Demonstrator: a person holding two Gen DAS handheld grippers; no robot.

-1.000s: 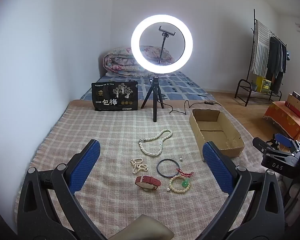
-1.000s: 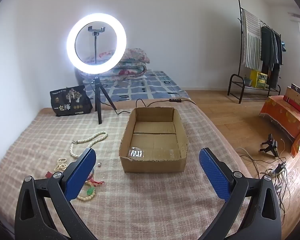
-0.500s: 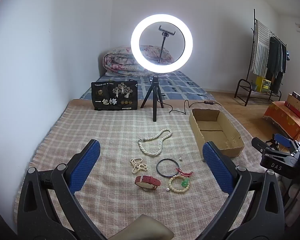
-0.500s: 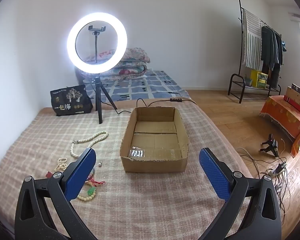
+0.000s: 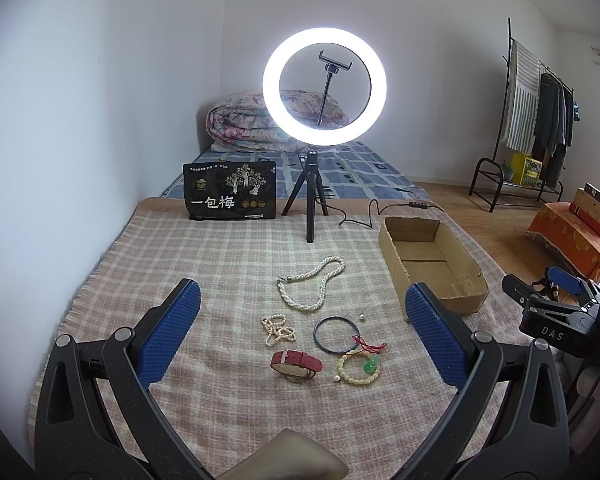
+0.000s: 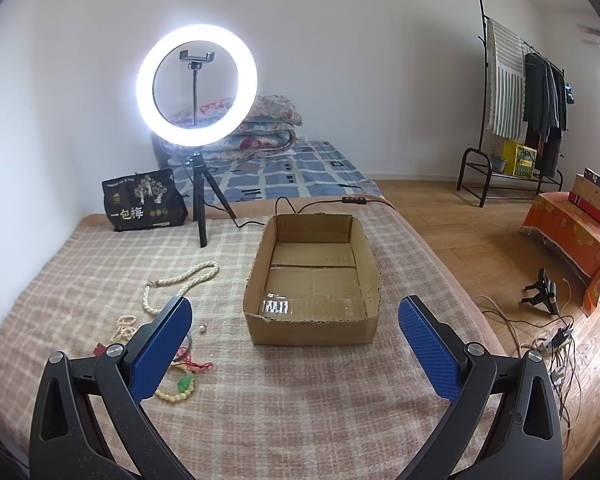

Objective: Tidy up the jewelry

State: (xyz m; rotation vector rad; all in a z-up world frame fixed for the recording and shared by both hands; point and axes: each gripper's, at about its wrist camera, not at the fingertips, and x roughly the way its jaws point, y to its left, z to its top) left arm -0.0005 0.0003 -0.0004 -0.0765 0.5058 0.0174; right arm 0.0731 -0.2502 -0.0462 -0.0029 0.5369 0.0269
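Observation:
Several pieces of jewelry lie on the plaid blanket [image 5: 220, 264] ahead of my left gripper [image 5: 301, 292], which is open and holds nothing. They are a pearl necklace [image 5: 312, 284], a small pearl bracelet [image 5: 278, 330], a dark bangle [image 5: 336, 334], a red watch strap [image 5: 296, 364] and a cream bead bracelet with a green charm [image 5: 358, 368]. An open, empty cardboard box [image 5: 436, 264] stands to their right. My right gripper [image 6: 294, 308] is open and empty, facing the box [image 6: 312, 332]. The necklace [image 6: 180, 280] and bead bracelet [image 6: 180, 390] lie to its left.
A lit ring light on a tripod [image 5: 324, 84] stands behind the jewelry, its cable [image 5: 364, 216] running behind the box. A black printed bag [image 5: 230, 196] leans at the blanket's far edge. Right of the bed, wooden floor holds loose cables [image 6: 540, 340] and a clothes rack [image 6: 520, 80].

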